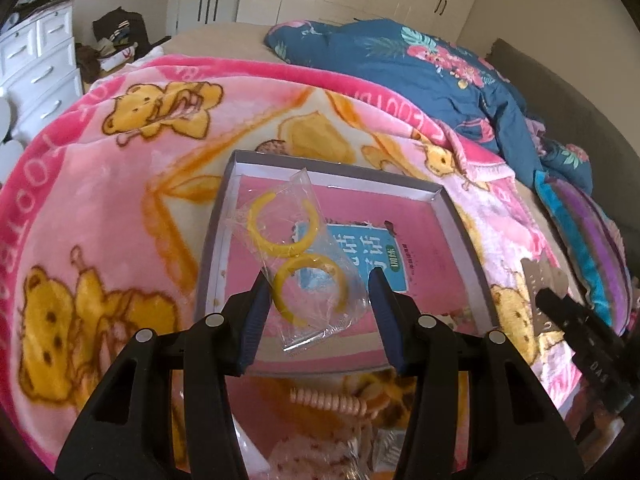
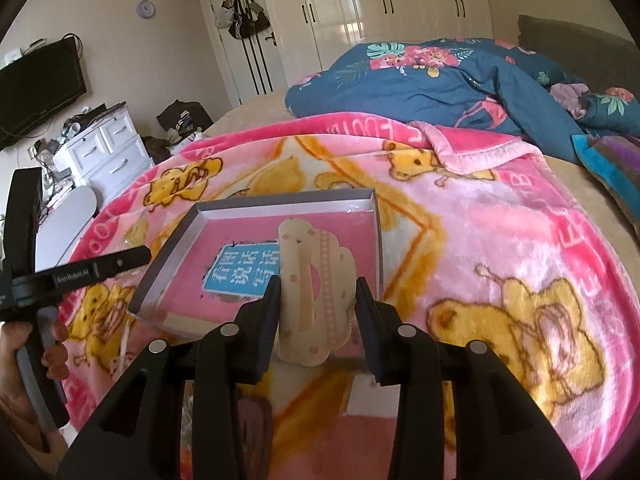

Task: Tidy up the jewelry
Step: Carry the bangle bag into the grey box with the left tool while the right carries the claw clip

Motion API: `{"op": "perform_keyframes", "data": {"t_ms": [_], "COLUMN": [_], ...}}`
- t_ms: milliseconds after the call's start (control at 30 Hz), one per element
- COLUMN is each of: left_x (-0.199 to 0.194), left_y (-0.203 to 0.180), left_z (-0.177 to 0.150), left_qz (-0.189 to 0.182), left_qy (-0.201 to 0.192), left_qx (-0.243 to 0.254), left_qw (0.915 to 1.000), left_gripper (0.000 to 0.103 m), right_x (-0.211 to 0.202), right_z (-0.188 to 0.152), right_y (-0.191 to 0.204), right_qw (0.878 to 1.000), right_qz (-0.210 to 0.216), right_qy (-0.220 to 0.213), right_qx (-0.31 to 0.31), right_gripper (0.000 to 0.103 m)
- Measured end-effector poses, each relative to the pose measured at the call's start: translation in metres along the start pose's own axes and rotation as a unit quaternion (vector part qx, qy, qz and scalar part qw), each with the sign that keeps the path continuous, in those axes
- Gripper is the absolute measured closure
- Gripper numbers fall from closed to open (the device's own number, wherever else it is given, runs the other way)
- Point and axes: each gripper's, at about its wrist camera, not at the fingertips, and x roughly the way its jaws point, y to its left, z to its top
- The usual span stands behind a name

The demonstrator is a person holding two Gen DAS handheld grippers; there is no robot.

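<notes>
A shallow grey-rimmed box (image 1: 460, 224) with a pink book inside lies on the pink bear blanket; it also shows in the right wrist view (image 2: 168, 256). A clear bag with two yellow hoop earrings (image 1: 296, 260) sits between the fingers of my left gripper (image 1: 320, 312), over the box; the jaws stand wide apart and whether the bag rests in the box I cannot tell. My right gripper (image 2: 318, 320) has a beige hair clip on a card (image 2: 316, 300) between its fingers, above the box's near edge; the jaws look apart around it.
A coiled peach hair tie (image 1: 328, 400) and other bagged pieces (image 1: 312, 456) lie on the blanket below my left gripper. A blue floral duvet (image 2: 440, 80) is heaped at the back. White drawers (image 2: 104, 152) stand left of the bed.
</notes>
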Motion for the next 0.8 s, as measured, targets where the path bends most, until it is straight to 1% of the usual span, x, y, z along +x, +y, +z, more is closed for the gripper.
{"op": "perform_keyframes", "data": {"t_ms": [233, 367, 433, 533, 600, 633, 667, 700, 733, 800], "left_x": [0.024, 0.037, 0.040, 0.038, 0.036, 0.033, 0.031, 0.026, 0.022, 0.013], "left_y": [0.009, 0.012, 0.013, 0.015, 0.016, 0.016, 0.016, 0.015, 0.015, 0.014], "left_z": [0.002, 0.000, -0.001, -0.001, -0.001, 0.000, 0.001, 0.002, 0.002, 0.004], "left_qz": [-0.002, 0.000, -0.004, -0.002, -0.003, -0.006, -0.006, -0.007, -0.007, -0.007], "left_qy": [0.017, 0.036, 0.039, 0.039, 0.040, 0.039, 0.038, 0.034, 0.030, 0.022], "left_qx": [-0.005, -0.006, -0.006, -0.007, -0.009, -0.009, -0.009, -0.007, -0.005, -0.004], "left_qw": [0.9998, 0.9993, 0.9992, 0.9992, 0.9992, 0.9992, 0.9992, 0.9994, 0.9995, 0.9997], "left_gripper": [0.062, 0.061, 0.061, 0.056, 0.050, 0.049, 0.048, 0.045, 0.044, 0.040], "right_x": [0.028, 0.048, 0.058, 0.070, 0.077, 0.078, 0.078, 0.077, 0.075, 0.069], "right_z": [0.012, 0.012, 0.011, 0.008, 0.006, 0.006, 0.005, 0.004, 0.003, 0.002], "right_y": [0.005, 0.005, 0.005, 0.004, 0.005, 0.004, 0.003, 0.002, 0.001, 0.001], "right_qw": [1.000, 1.000, 1.000, 0.999, 0.999, 0.998, 0.998, 0.998, 0.998, 0.999], "right_qz": [-0.008, -0.013, -0.015, -0.019, -0.019, -0.018, -0.014, -0.013, -0.017, -0.014], "right_qy": [0.003, 0.018, 0.025, 0.038, 0.048, 0.051, 0.050, 0.049, 0.046, 0.040], "right_qx": [0.002, 0.007, 0.012, 0.015, 0.016, 0.019, 0.026, 0.031, 0.035, 0.033], "right_gripper": [0.068, 0.068, 0.068, 0.068, 0.067, 0.063, 0.048, 0.042, 0.038, 0.037]}}
